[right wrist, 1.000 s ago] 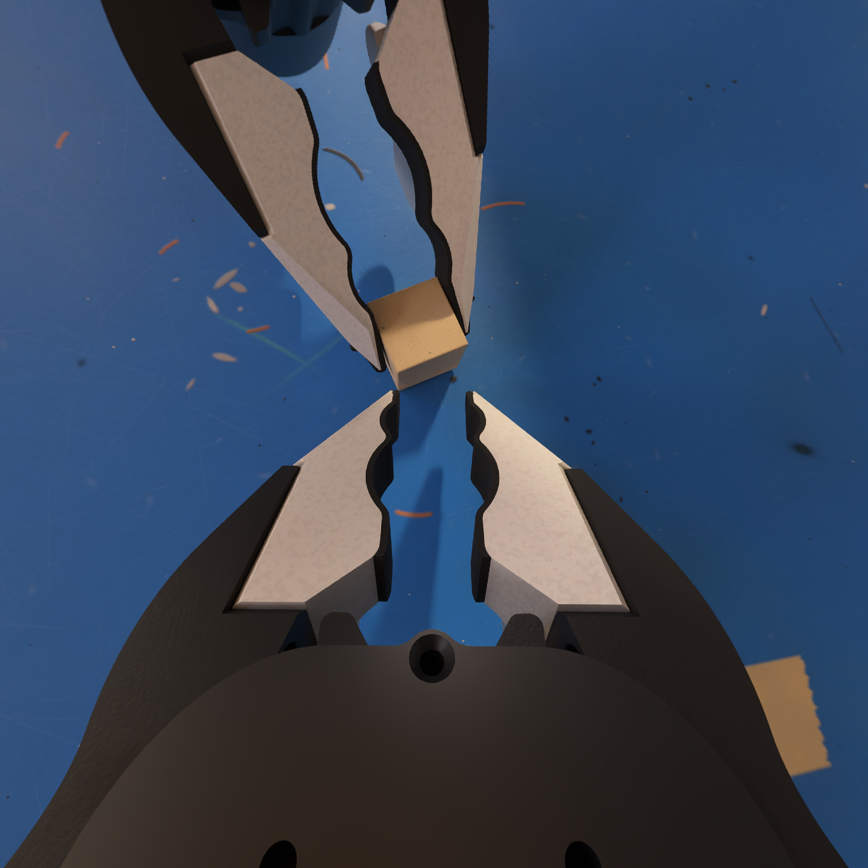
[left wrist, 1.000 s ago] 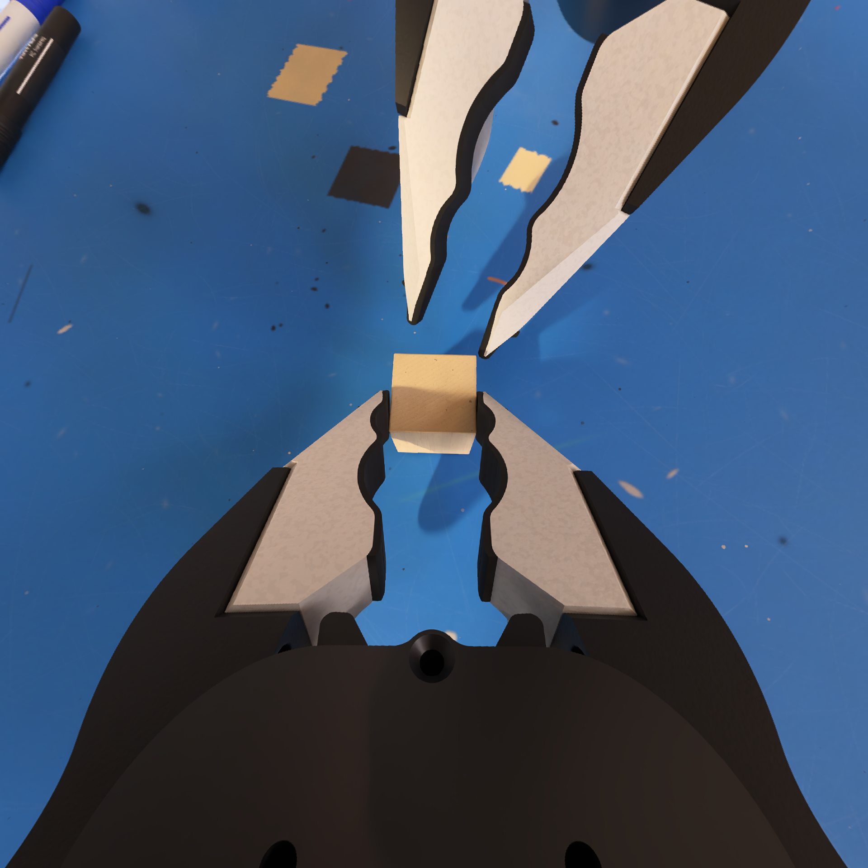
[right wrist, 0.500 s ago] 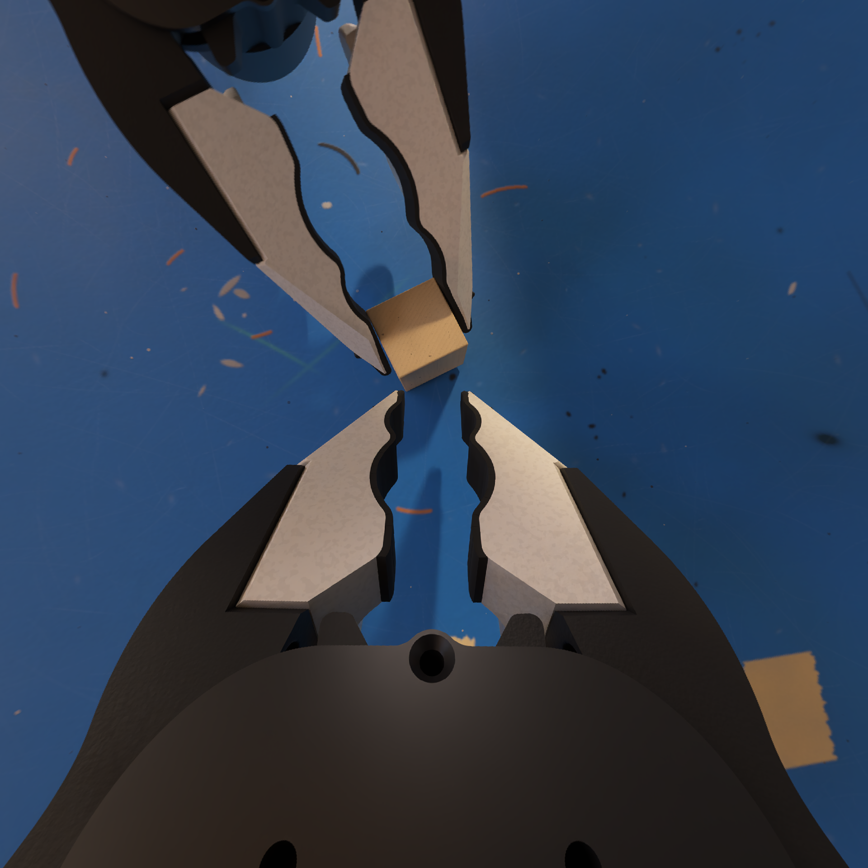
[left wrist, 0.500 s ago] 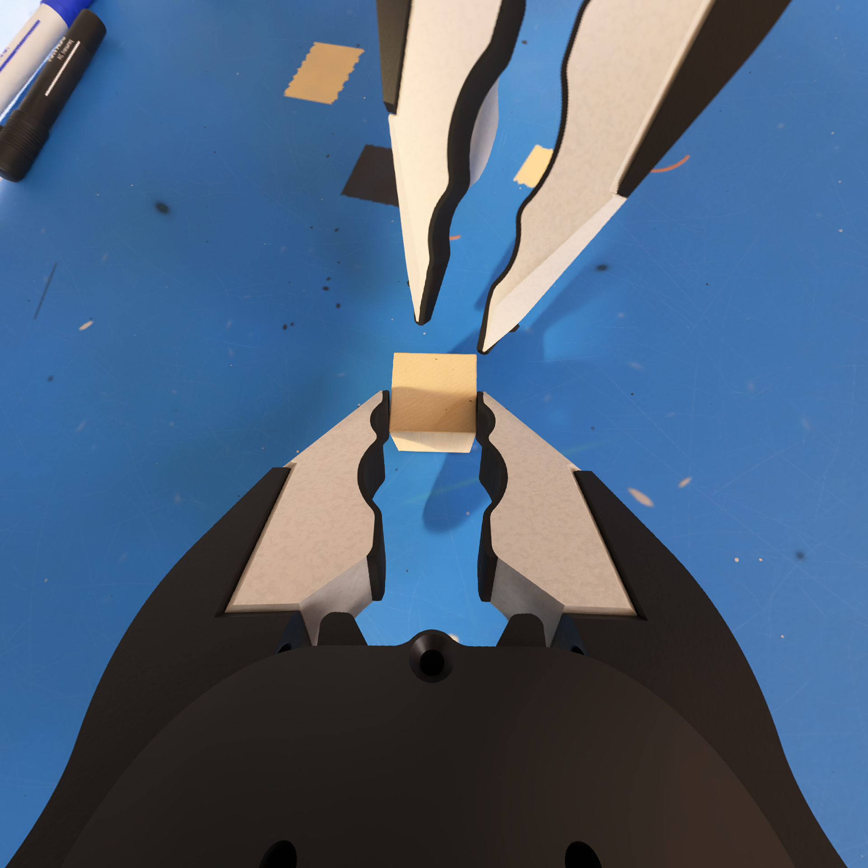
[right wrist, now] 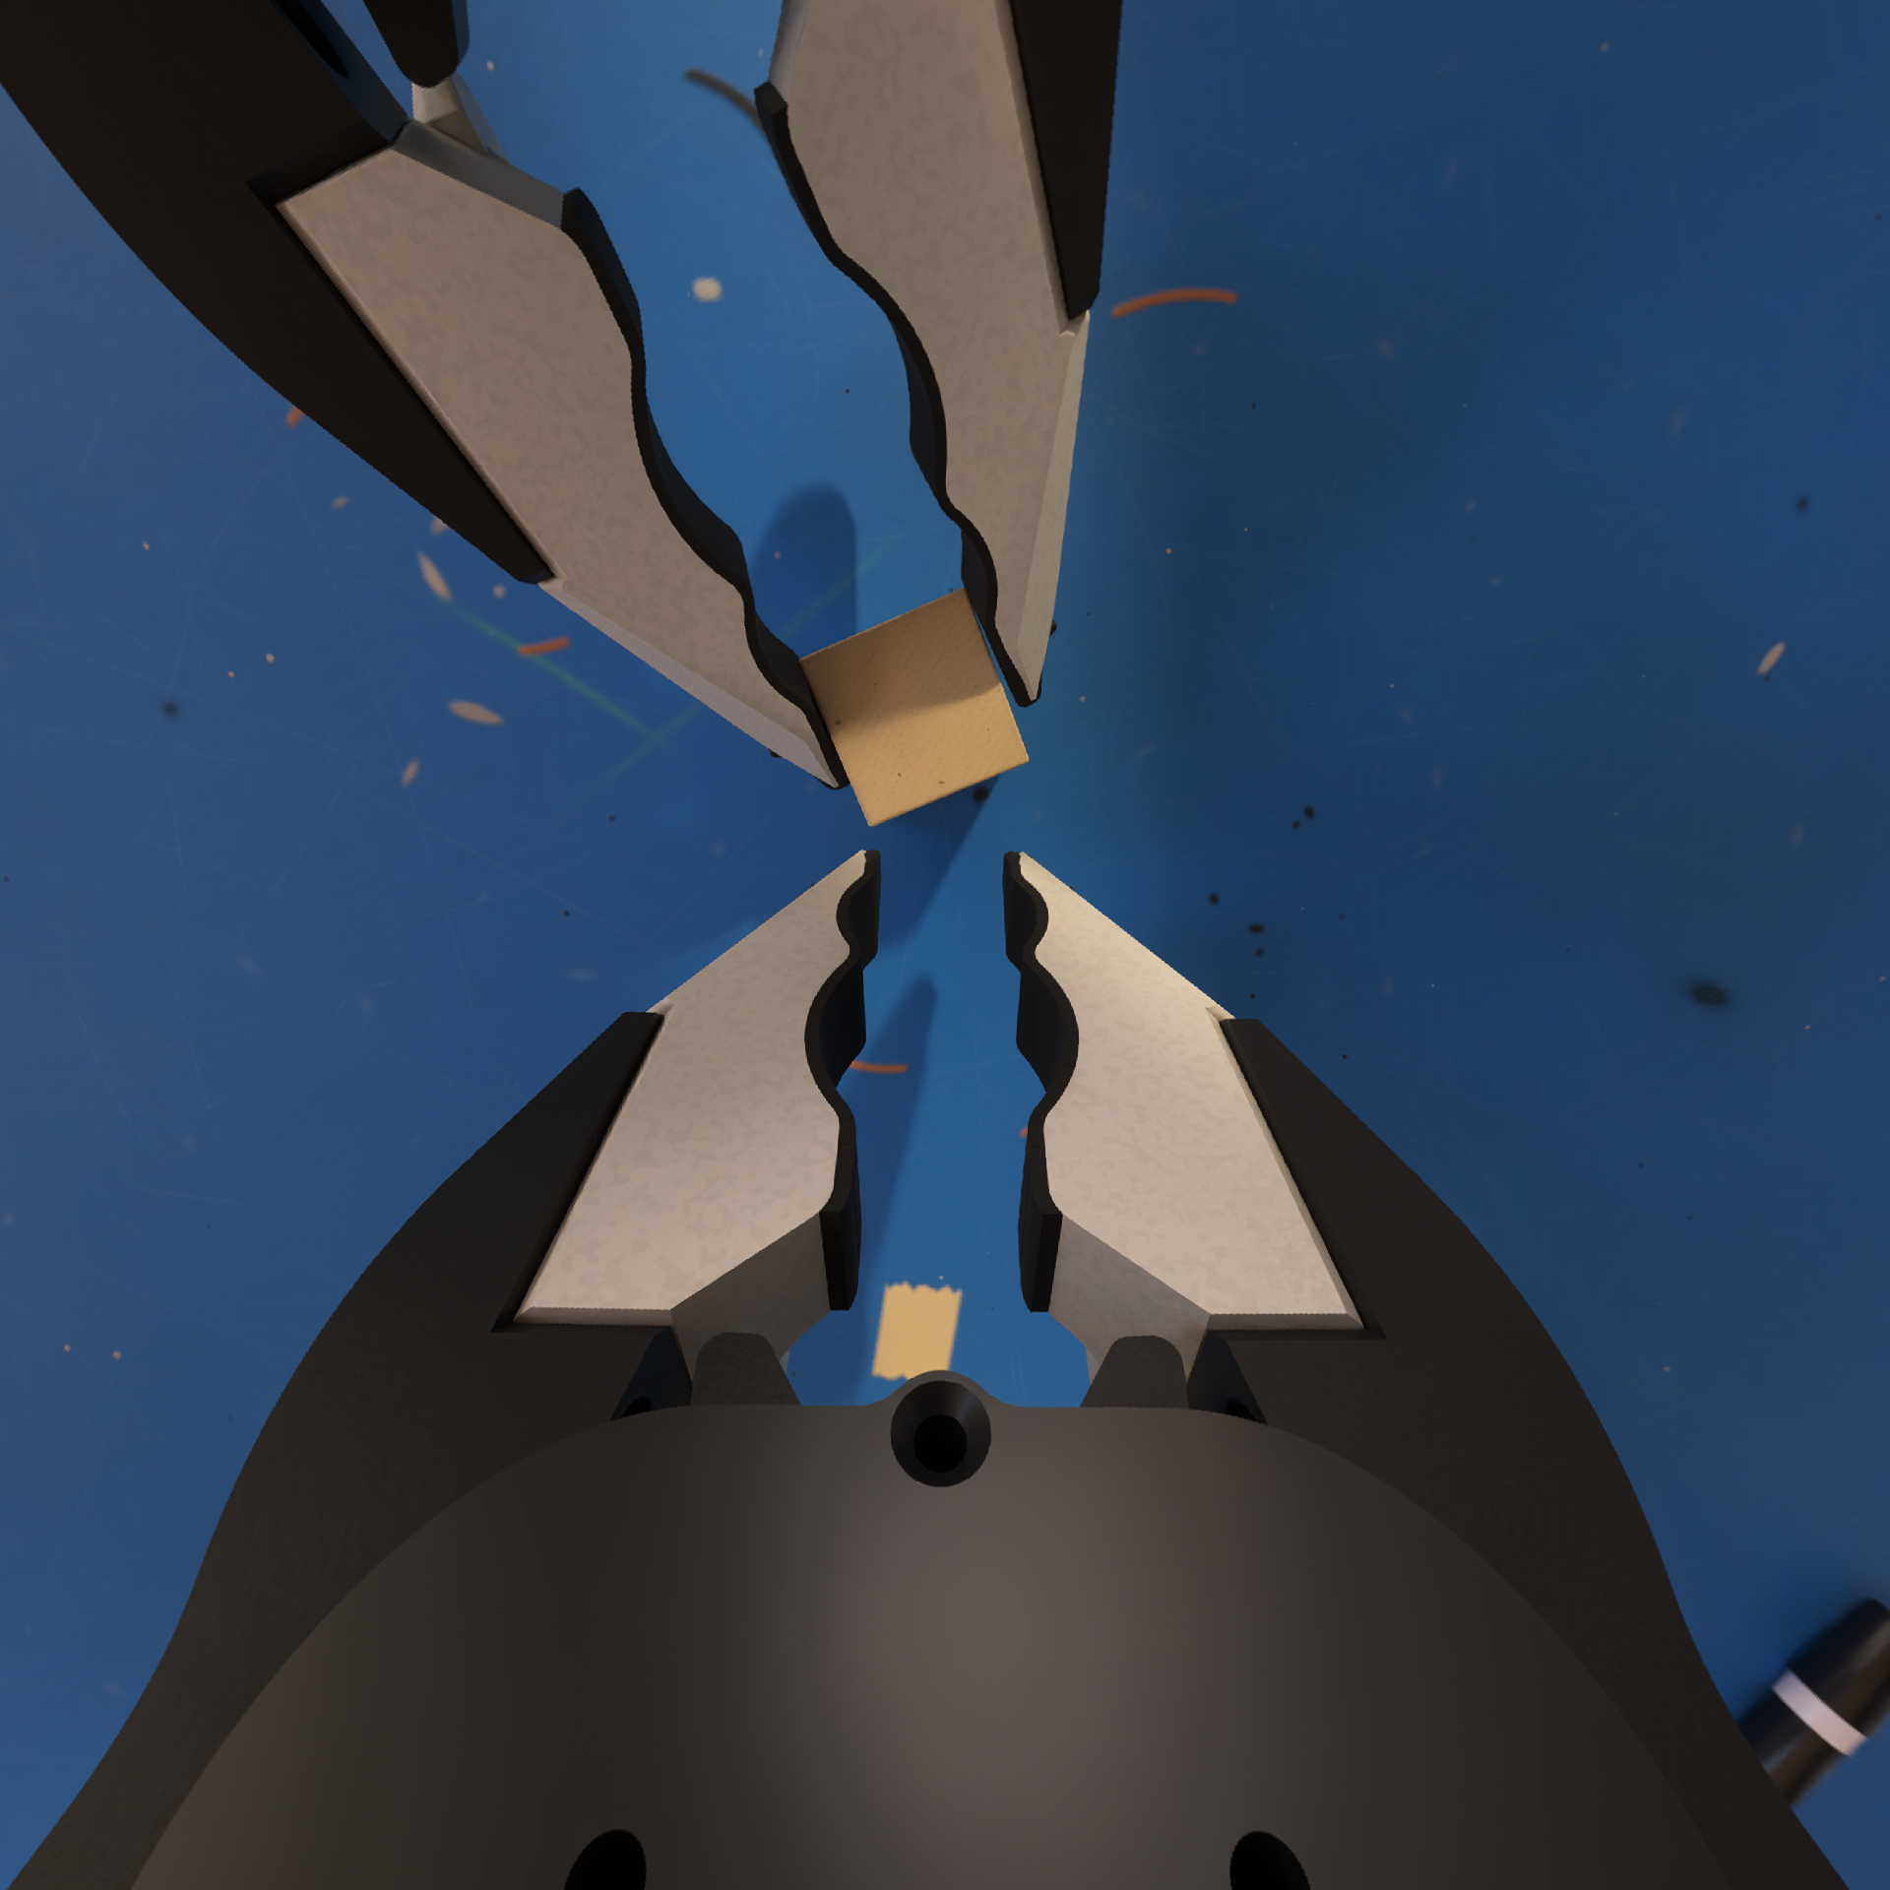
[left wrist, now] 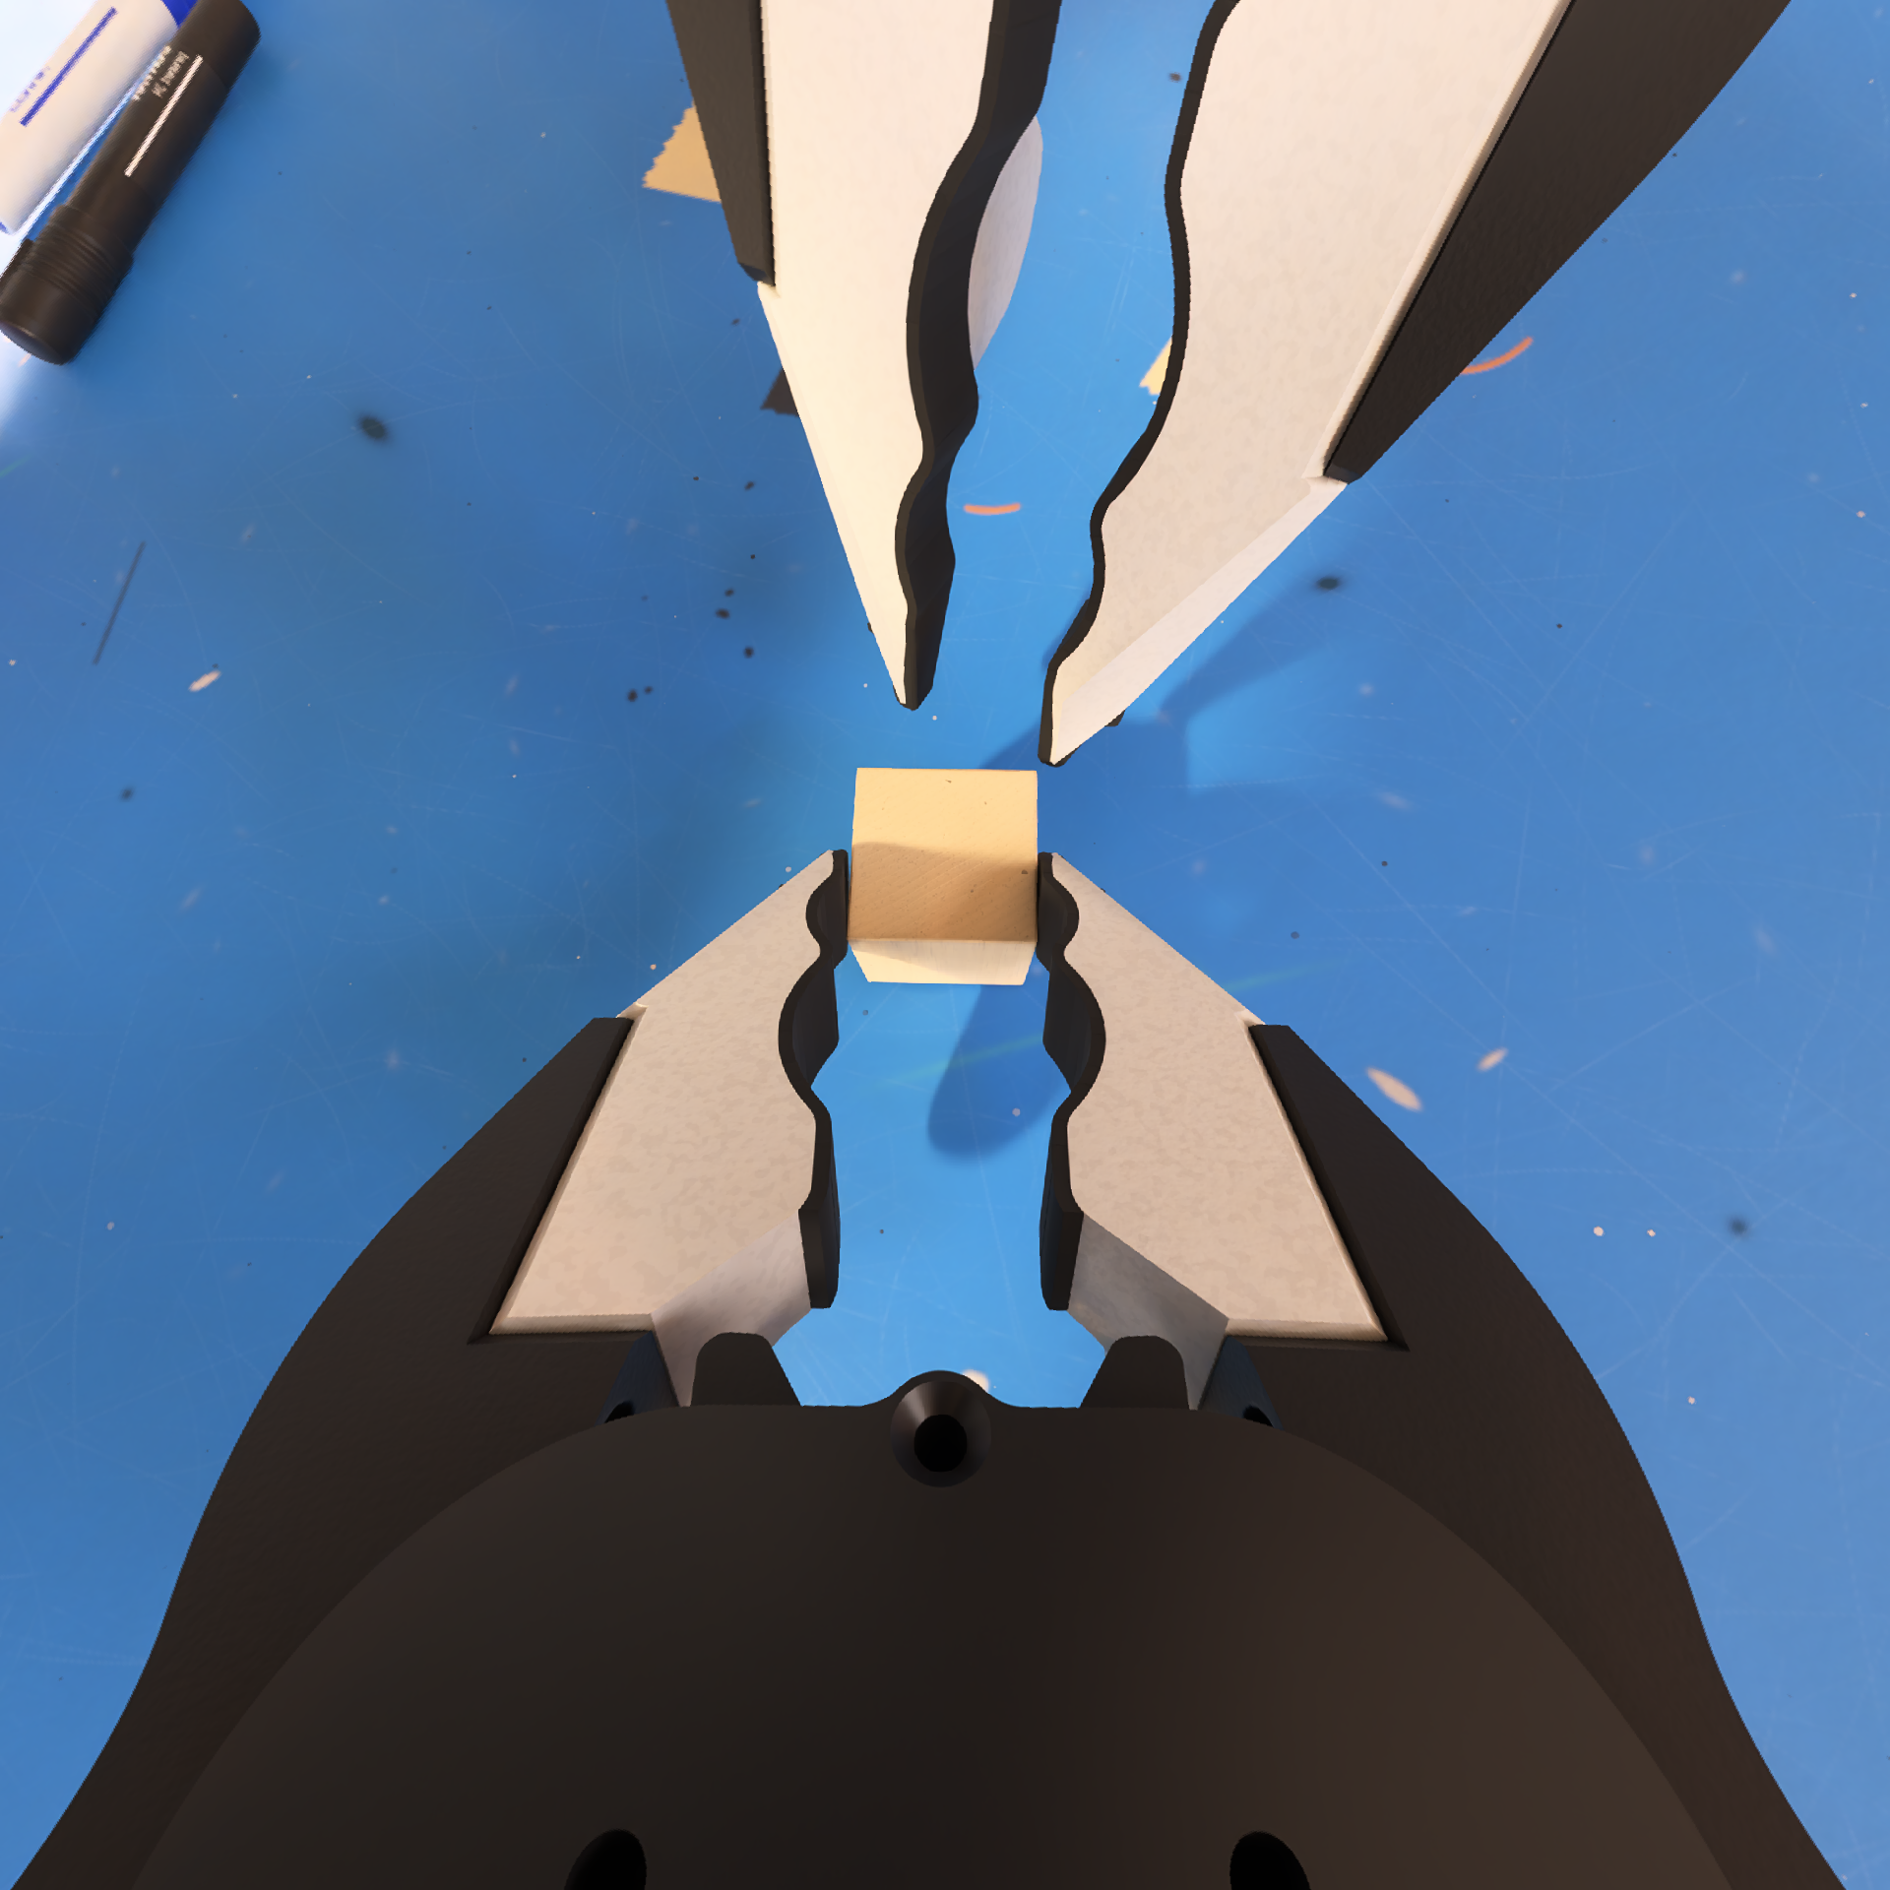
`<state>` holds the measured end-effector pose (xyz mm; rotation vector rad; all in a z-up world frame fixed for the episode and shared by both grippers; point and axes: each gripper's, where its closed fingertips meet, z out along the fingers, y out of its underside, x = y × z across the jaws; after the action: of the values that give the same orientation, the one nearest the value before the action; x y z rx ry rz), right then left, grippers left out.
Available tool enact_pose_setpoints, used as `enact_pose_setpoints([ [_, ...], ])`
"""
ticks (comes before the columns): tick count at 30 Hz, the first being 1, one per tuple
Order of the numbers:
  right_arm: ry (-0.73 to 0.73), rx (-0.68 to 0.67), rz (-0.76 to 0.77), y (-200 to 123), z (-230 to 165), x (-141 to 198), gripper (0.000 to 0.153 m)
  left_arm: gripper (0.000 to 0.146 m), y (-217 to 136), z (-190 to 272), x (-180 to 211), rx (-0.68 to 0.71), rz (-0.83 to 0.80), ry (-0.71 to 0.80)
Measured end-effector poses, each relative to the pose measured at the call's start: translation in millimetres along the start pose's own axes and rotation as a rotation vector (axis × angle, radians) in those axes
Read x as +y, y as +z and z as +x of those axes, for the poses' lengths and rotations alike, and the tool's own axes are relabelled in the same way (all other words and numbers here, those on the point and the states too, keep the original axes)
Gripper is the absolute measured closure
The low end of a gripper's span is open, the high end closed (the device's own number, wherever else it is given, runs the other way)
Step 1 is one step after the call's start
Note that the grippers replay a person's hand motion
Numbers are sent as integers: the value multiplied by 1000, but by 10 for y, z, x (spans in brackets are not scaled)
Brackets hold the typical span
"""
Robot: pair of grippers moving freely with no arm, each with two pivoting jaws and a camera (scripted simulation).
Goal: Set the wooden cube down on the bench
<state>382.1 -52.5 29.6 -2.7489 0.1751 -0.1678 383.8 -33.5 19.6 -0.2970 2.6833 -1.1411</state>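
A small wooden cube point(left wrist: 943, 880) is clamped between the fingertips of my left gripper point(left wrist: 943, 869), which is shut on it. The cube hangs a little above the blue bench point(left wrist: 409, 818) and casts a shadow below itself. My right gripper point(right wrist: 941, 859) is empty, with a narrow gap between its jaws. It faces the cube head-on, tips just short of it, not touching. In the left wrist view the right gripper point(left wrist: 982, 728) comes in from the top. In the right wrist view the left gripper point(right wrist: 926, 736) holds the cube point(right wrist: 920, 716) from above.
A black marker point(left wrist: 123, 184) and a white one point(left wrist: 46, 133) lie at the far left. A tan tape piece point(right wrist: 917, 1330) lies under my right gripper, another point(left wrist: 680, 164) farther off. A dark cylinder point(right wrist: 1820, 1708) lies at the lower right. Small specks and shavings dot the bench.
Both grippers have drifted over the bench, and each looms larger in the other's view. The cube stays clamped in the left gripper. The right gripper's gap stays narrow.
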Motion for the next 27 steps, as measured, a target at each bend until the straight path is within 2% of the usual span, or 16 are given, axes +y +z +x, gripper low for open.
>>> enact_pose_setpoints([
  [16, 1, -88, -83, -5, 16, 14, 132, 110, 10, -5, -1, 3, 13, -40],
  [27, 50, -101, -29, 2, 23, -2, 132, 110, 15, -9, -4, -3, 20, -44],
])
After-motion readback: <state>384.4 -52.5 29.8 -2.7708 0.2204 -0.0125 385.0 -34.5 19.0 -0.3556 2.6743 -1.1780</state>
